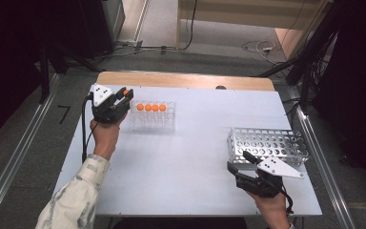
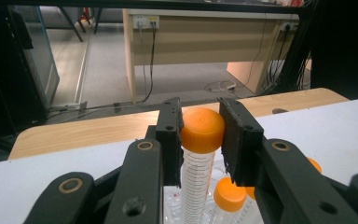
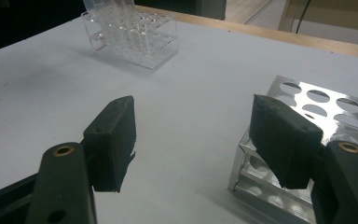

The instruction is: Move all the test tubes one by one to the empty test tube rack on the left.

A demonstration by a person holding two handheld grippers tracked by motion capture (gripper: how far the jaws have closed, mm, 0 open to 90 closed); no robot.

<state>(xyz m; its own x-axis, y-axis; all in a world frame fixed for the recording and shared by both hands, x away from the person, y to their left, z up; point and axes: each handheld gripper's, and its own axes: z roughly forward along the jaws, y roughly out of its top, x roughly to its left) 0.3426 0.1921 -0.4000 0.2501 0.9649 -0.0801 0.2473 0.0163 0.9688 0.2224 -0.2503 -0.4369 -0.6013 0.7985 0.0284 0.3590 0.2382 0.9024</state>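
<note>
At the far left of the surface (image 1: 186, 157), the left claw (image 2: 200, 135) is clamping an orange-capped tube (image 2: 199, 154) standing in the clear rack (image 1: 152, 116), other capped tubes (image 1: 151, 108) crowding just beside it; the right claw (image 3: 200, 140) is hanging apart, nothing between, just beside the metal rack (image 1: 269, 144).

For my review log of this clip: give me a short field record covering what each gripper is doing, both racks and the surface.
left gripper: shut on the orange cap of a clear graduated plastic tube, at the clear rack's left end
right gripper: open, empty, beside the metal rack
clear plastic tube rack: four orange-capped tubes in its back row
perforated metal rack: no tubes seen
white table: bears both racks
</note>
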